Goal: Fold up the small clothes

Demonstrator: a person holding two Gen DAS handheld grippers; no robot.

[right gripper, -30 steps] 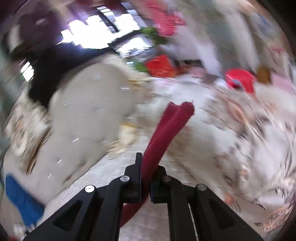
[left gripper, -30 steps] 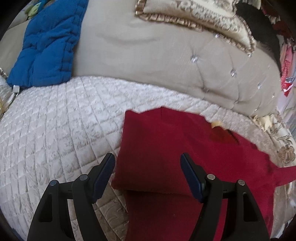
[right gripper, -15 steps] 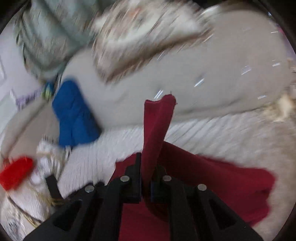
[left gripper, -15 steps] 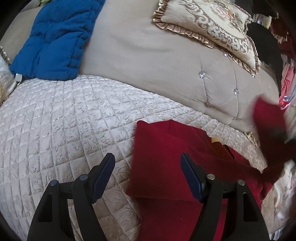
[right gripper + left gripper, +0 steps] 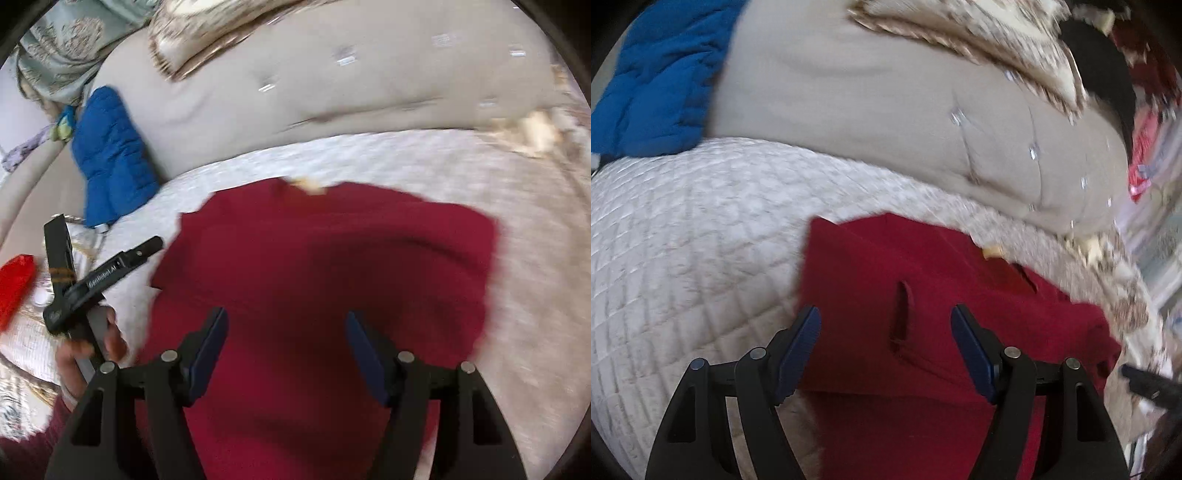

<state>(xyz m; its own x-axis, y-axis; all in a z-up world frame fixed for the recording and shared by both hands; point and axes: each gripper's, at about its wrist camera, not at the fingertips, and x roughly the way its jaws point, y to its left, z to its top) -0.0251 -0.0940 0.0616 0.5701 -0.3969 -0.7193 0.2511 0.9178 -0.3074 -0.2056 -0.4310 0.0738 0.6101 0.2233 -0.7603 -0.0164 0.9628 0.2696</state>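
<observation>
A: Where is the red garment (image 5: 325, 280) lying?

B: It is spread on the quilted bed cover (image 5: 683, 236), toward the edge of the bed nearest the cameras, with its collar turned toward the padded headboard (image 5: 871, 122). One side has already been laid over the middle, so a doubled layer with a straight fold line is seen in the left wrist view.

A: How are the hand-held grippers set?

B: The right hand-held gripper (image 5: 286, 350) is being opened; its jaws stand fairly wide above the cloth and nothing is pinched between them. The left hand-held gripper (image 5: 886, 349) is held wide, just over the folded edge, with cloth below the jaws but not pressed by the pads.

A: How is this step done well?

B: The flap just let go is best judged for flatness first. The small upright pucker (image 5: 901, 314) in the top layer should be smoothed out before another fold is made. The next grasp is probably best taken at an outer edge of the garment, both layers together, so that the fold line stays straight. The cloth is soft and likely to slip, so it should be carried low and set down gently.

A: Are any containers in use?

B: None is seen. A blue padded jacket (image 5: 110, 155) is leaned near the far left corner of the bed, well apart from the red garment, and a patterned pillow (image 5: 979, 44) is propped on the headboard. A red object (image 5: 14, 284) at the left edge is too blurred to be identified.
</observation>
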